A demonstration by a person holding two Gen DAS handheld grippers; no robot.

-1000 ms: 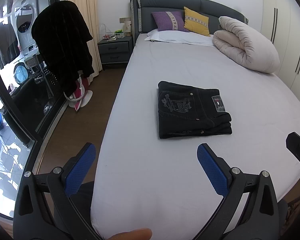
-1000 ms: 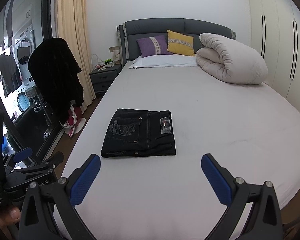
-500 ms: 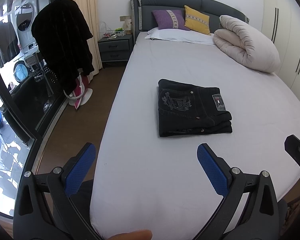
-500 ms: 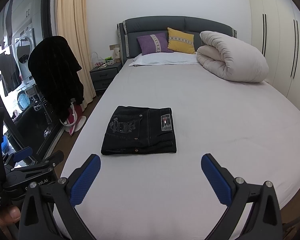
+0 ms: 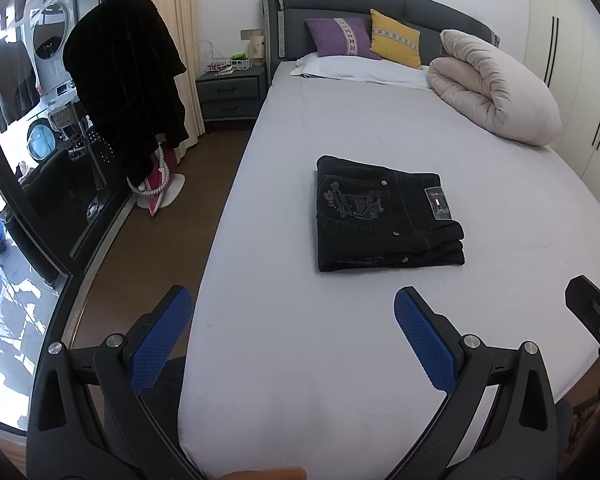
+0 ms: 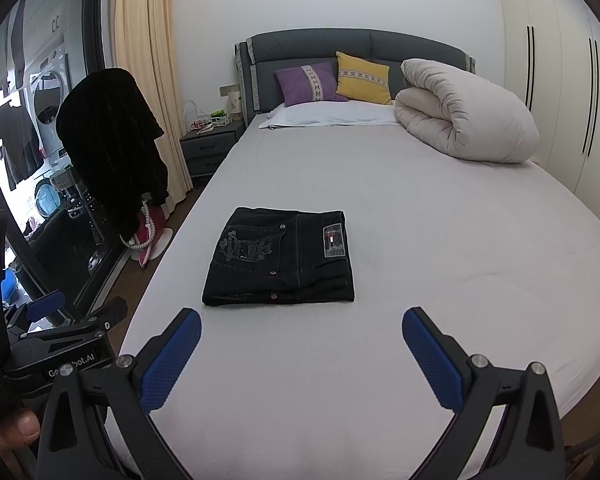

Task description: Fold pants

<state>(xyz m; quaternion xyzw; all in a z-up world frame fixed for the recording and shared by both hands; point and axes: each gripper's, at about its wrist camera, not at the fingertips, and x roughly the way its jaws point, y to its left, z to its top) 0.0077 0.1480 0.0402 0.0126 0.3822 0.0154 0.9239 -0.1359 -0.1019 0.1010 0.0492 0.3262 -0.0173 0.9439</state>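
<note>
Black pants (image 5: 384,216) lie folded into a compact rectangle on the bed's white sheet (image 5: 340,360), back pocket and label up. They also show in the right wrist view (image 6: 284,258). My left gripper (image 5: 292,328) is open and empty, held above the bed's near end, short of the pants. My right gripper (image 6: 300,344) is open and empty, also back from the pants. The left gripper's body (image 6: 60,344) shows at the left of the right wrist view.
A rolled beige duvet (image 5: 496,88) lies at the bed's far right. Purple (image 5: 340,38) and yellow (image 5: 396,40) cushions lean on the headboard. A nightstand (image 5: 232,92), a black garment on a stand (image 5: 128,92) and a glass door are left of the bed.
Both grippers drifted slightly; the view of the bed shifted a little. The pants have not moved and both grippers stay open.
</note>
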